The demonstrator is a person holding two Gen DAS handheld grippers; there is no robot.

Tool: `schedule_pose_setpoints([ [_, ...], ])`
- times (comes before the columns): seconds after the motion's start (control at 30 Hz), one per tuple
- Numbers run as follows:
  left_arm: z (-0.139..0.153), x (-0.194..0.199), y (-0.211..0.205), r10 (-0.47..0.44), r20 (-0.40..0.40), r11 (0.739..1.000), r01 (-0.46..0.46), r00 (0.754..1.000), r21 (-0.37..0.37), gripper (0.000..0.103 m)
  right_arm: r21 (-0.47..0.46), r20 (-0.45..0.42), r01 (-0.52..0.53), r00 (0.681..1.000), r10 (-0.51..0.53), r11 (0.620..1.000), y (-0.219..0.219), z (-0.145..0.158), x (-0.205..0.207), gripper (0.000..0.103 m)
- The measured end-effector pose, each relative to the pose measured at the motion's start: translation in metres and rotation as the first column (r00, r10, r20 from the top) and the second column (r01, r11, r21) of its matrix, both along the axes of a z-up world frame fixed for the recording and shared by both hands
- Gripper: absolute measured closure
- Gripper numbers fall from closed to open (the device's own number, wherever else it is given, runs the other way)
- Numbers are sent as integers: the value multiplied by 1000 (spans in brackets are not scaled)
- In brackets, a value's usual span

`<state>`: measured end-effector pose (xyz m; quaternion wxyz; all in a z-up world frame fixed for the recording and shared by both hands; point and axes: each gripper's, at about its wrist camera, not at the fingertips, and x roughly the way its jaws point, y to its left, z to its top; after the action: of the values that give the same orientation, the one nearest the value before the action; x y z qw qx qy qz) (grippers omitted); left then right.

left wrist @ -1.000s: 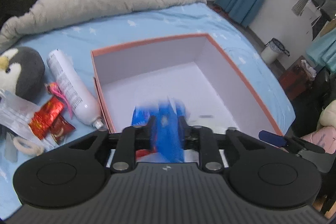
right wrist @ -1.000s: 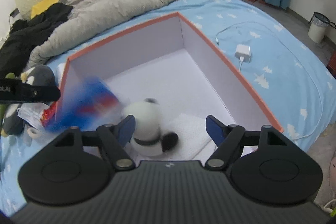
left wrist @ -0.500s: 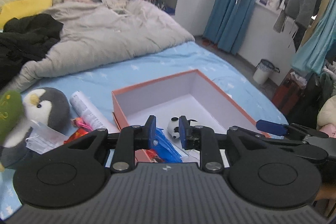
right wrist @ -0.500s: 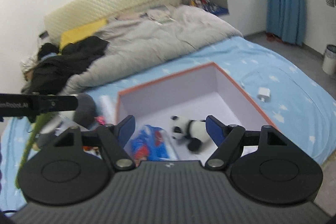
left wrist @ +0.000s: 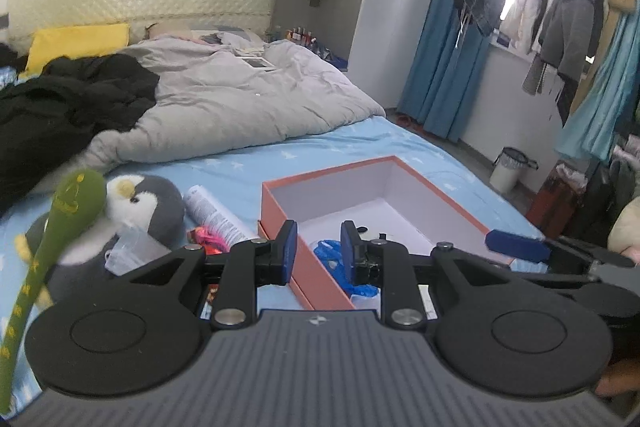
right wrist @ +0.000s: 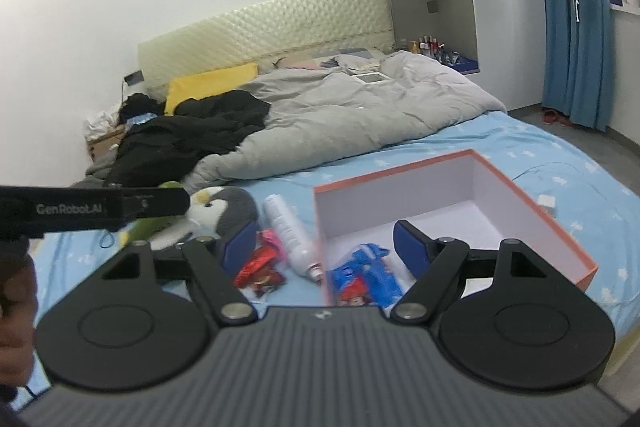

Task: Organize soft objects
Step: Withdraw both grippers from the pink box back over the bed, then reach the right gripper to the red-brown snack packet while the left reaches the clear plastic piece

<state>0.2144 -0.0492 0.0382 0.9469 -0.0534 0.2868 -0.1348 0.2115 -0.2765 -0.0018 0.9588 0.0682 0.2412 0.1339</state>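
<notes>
**Risk: hard items get boxed with the soft**

Both grippers empty above the bed: left gripper (left wrist: 316, 247) jaws narrowly apart, right gripper (right wrist: 326, 243) wide. Box (right wrist: 532, 211) holds a blue packet (right wrist: 366, 277), probably a panda too, mostly hidden. Penguin (left wrist: 140, 203) and green plush (left wrist: 72, 203) lie left of the box, crowded by bottle (right wrist: 290, 227) and cup (left wrist: 132, 251); a sloppy grab could snag those.

Box (right wrist: 532, 215) far half lies free; blue packet (right wrist: 366, 277) crowds its near corner.

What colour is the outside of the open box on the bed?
Orange outside, white inside. The box shows best in the right wrist view.
</notes>
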Motion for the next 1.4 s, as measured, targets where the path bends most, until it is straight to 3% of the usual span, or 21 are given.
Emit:
schedule_pose_setpoints([
  [0.43,-26,-55,57,87,-15,996,-87,996,1,76,-25,15,-82,997,82,996,53,-15,-43,25],
  [0.8,-64,-87,90,149,-91,989,-149,985,3,75,-56,-31,-142,990,141,988,82,-48,-70,25],
  [0.93,-81,-87,99,171,-127,985,-173,977,-1,68,-49,-71,-165,984,162,985,88,-61,-71,25],
  [1.4,-134,-40,126,206,-189,978,-208,960,12,68,-96,-117,-188,977,177,977,114,-97,-33,25],
])
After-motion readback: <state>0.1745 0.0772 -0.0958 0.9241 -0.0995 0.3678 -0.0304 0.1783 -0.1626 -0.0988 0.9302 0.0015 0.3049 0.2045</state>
